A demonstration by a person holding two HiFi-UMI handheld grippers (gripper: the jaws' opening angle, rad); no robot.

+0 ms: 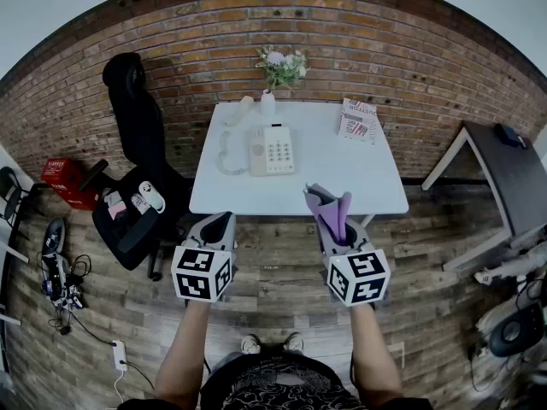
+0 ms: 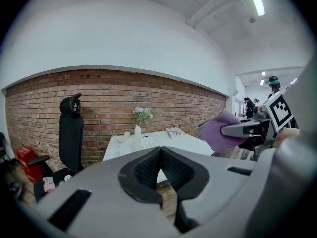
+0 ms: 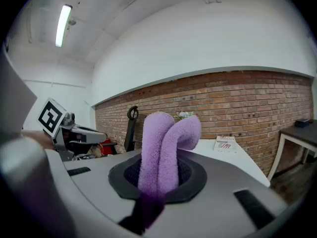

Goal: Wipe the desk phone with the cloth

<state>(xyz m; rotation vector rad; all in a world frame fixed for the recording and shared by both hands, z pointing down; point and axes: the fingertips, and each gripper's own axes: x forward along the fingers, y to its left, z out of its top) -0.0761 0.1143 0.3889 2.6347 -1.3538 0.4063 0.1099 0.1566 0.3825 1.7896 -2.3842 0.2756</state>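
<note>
The desk phone point(image 1: 272, 149) sits left of centre near the far edge of the white bench point(image 1: 342, 182). Short of the near edge, our right gripper point(image 1: 328, 216) has its jaws clamped on the purple cloth point(image 3: 161, 152). The jaws of our left gripper point(image 2: 159, 168) meet, holding nothing.

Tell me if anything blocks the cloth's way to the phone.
Nothing visible does. The right tongs hold the cloth short of the near edge of the table, and only bare table lies between it and the phone; the booklet lies off to the right.
</note>
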